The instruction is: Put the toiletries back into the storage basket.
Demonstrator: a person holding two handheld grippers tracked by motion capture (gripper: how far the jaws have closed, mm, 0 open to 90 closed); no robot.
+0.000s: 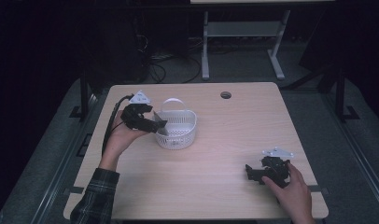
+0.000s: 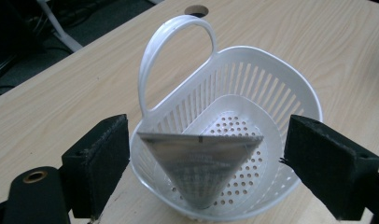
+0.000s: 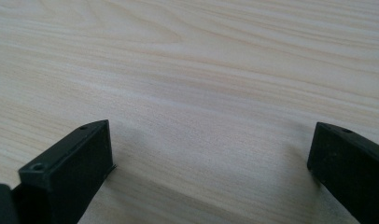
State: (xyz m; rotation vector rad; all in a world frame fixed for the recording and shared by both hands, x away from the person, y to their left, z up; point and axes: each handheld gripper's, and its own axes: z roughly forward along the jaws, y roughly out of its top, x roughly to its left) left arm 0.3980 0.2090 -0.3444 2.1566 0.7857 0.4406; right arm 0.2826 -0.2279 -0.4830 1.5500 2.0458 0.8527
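Observation:
A white slotted plastic basket (image 1: 183,113) with an upright loop handle (image 2: 152,60) stands on the wooden table, left of centre. Inside it a silvery triangular piece (image 2: 199,168) rests point down against the near wall, its flat top edge about level with the rim. My left gripper (image 1: 159,125) hovers at the basket's left rim. It is open: in the left gripper view (image 2: 206,128) the two black pads flank the piece with a gap on each side. My right gripper (image 1: 249,171) lies low at the table's front right, open (image 3: 211,140) over bare wood.
A round cable hole (image 1: 226,95) sits near the table's far edge. Behind the table are the white legs of another desk (image 1: 205,51) and cables on the dark floor. A black cable (image 1: 109,130) trails from the left gripper off the left edge.

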